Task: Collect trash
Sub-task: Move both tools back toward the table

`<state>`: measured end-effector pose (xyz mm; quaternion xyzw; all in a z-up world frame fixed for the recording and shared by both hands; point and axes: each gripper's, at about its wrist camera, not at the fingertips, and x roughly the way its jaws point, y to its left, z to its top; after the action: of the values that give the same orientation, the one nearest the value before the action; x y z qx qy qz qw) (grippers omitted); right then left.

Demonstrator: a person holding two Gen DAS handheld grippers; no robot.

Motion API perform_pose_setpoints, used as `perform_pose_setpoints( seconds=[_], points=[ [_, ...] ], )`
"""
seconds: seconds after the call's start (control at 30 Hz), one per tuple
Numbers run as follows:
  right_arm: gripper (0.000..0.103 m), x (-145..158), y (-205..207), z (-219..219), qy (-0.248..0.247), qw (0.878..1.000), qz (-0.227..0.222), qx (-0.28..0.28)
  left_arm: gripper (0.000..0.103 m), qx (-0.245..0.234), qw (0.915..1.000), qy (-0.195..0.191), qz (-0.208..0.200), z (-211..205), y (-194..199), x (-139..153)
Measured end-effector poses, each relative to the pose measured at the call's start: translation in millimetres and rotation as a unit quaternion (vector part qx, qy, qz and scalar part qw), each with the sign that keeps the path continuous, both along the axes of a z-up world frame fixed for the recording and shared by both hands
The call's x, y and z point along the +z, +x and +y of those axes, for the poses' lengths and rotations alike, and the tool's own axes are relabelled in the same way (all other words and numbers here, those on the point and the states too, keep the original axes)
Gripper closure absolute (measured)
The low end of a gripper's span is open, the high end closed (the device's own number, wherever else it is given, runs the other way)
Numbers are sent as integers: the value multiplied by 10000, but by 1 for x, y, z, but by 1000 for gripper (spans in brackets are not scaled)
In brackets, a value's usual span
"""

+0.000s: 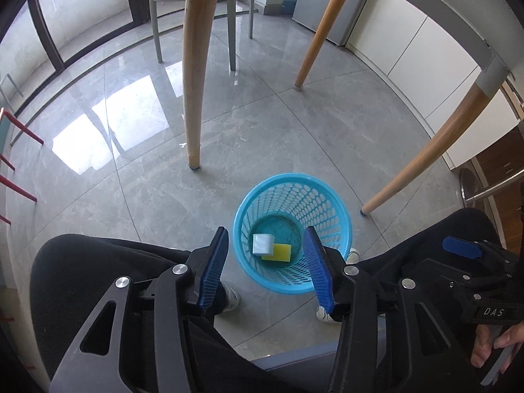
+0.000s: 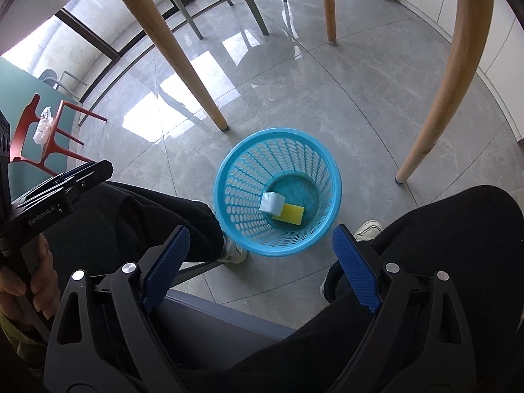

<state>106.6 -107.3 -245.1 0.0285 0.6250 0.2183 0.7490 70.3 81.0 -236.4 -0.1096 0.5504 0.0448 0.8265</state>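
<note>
Left wrist view: round blue perforated plastic waste basket [image 1: 292,232] stands on the grey polished tile floor [image 1: 131,180] between the seated person's black-trousered knees, near the pale wooden table legs [image 1: 195,75]. Two items already lie on its bottom, touching: a white rectangular block [image 1: 262,244] and a yellow sponge-like pad [image 1: 280,251], the white one partly over the yellow. Judged from this, at least two pieces are collected; no loose trash shows on the floor here. Left gripper [image 1: 267,267] points steeply down over the basket's near rim, jaws released with a clear gap, nothing between the blue ribbed pads [image 1: 213,265]. At the right edge the other tool's blue-tipped black frame appears, with a bare hand [image 1: 491,347] on its handle. Right wrist view: same basket [image 2: 277,193], white block [image 2: 271,202] and yellow pad [image 2: 290,214] in place at the bottom. Right gripper [image 2: 260,262] also aims steeply downward, short of the basket, above the knees, jaws spread wide and empty. A crumpled white wad [image 2: 42,127] rests on a teal surface at far left beside a red frame; possibly trash still to fetch, cannot tell. Left hand [image 2: 19,281] grips its tool at the frame's left edge.
</note>
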Motion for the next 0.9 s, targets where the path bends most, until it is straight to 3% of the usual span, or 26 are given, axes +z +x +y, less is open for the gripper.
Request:
perform_pose_setpoints(
  seconds=[0.17,0.3,0.5,0.73,0.9],
  points=[
    [15,25,-16,-13,66,9995,-309,39,54,-175,9996,36,-208,-8,-15,24],
    [14,60,-32,-25,-87,9956,-935,67,49,-361,9981,70,-497,-14,-25,51],
    [12,107,-53,-46,174,9892,-1450,114,45,-477,9937,45,-1012,-22,-39,99],
    [10,153,-55,-64,344,9788,-2018,112,43,-590,9881,284,-1392,-31,-40,134],
    [8,192,-47,-74,483,9675,-2479,121,42,-629,9841,92,-1661,-34,-32,162]
  ],
)
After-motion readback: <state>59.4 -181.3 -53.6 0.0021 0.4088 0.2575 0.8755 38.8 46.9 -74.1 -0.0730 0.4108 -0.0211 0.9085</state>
